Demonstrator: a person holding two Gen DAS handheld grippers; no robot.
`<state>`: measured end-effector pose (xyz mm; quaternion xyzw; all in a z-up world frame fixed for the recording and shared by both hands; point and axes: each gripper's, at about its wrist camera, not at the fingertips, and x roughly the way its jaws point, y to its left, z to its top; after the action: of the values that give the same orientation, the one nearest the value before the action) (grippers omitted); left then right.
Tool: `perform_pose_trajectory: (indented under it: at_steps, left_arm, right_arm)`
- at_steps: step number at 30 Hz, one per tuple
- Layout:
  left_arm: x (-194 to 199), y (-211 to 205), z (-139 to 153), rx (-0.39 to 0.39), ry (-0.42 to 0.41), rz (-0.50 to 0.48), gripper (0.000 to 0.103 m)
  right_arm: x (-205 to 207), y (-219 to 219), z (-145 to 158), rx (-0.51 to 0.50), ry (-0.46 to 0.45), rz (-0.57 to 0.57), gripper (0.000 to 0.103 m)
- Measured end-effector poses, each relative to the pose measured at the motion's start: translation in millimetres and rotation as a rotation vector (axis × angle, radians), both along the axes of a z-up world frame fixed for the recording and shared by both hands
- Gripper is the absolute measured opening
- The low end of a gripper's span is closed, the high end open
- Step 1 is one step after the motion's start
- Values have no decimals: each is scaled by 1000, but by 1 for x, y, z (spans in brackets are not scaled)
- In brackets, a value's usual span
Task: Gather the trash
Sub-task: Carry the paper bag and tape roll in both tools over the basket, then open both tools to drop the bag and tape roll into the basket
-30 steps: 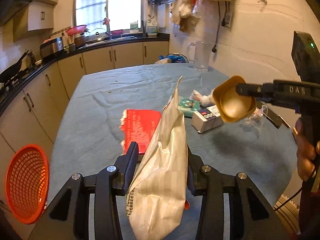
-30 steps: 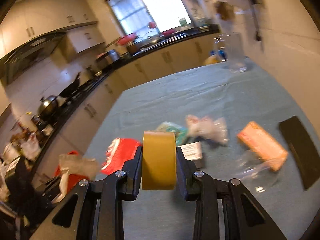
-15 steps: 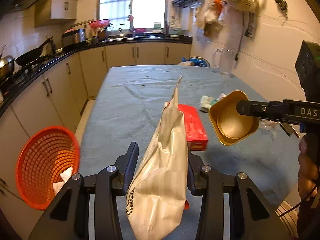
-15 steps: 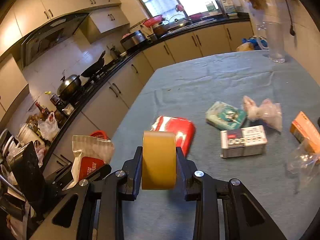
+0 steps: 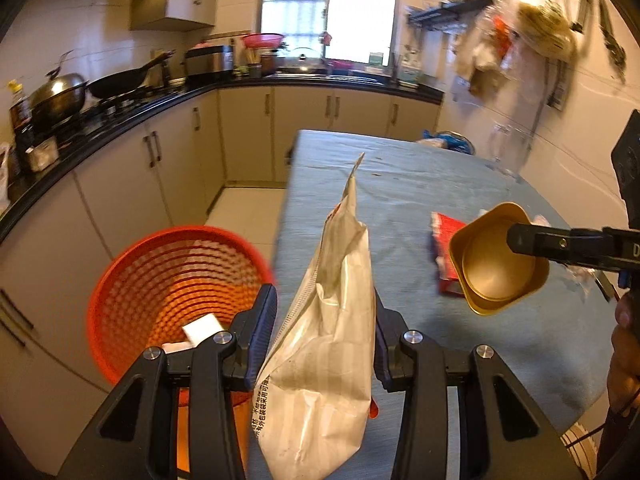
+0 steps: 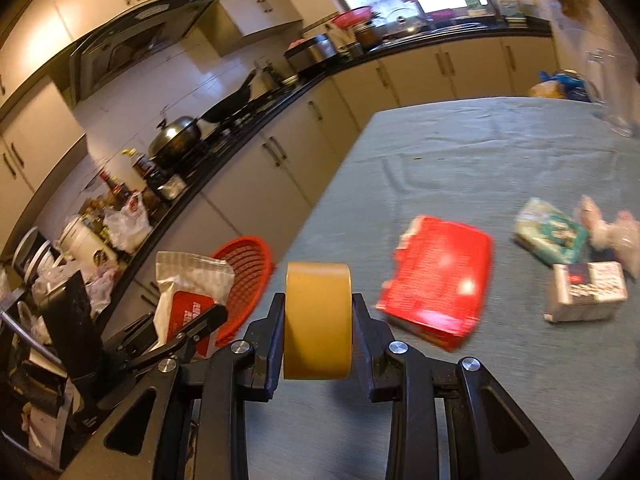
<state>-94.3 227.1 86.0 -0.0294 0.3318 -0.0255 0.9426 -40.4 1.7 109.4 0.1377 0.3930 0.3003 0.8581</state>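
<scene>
Two loads of trash carried beside the orange basket

Blue-cloth worktop (image 5: 440, 200) fills the right; the round orange mesh basket (image 5: 160, 280), lower left, holds white scraps. Left gripper (image 5: 324, 332) fingers clench a crinkled white pouch (image 5: 332, 320), centre. Right gripper (image 6: 318, 328) fingers grip a small glossy gold cup (image 6: 318, 320); red carton (image 6: 440, 276) lies flat, right.

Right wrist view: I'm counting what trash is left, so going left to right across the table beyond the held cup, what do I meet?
red box → green-and-white packet → white carton → crumpled clear wrapper, all lying on the blue-grey table.
</scene>
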Motion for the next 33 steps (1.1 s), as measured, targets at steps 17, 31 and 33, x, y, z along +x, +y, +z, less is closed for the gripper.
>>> perform_pose_trajectory:
  at_steps: [17, 31, 33]
  left_arm:
    - [19, 109, -20, -44, 49, 231, 41]
    - [36, 139, -37, -97, 74, 281, 49]
    - [36, 139, -35, -96, 68, 282, 49]
  right_arm:
    - [44, 146, -16, 6, 43, 212, 33]
    - [73, 186, -51, -44, 110, 209, 43]
    - [72, 184, -48, -45, 94, 206, 46]
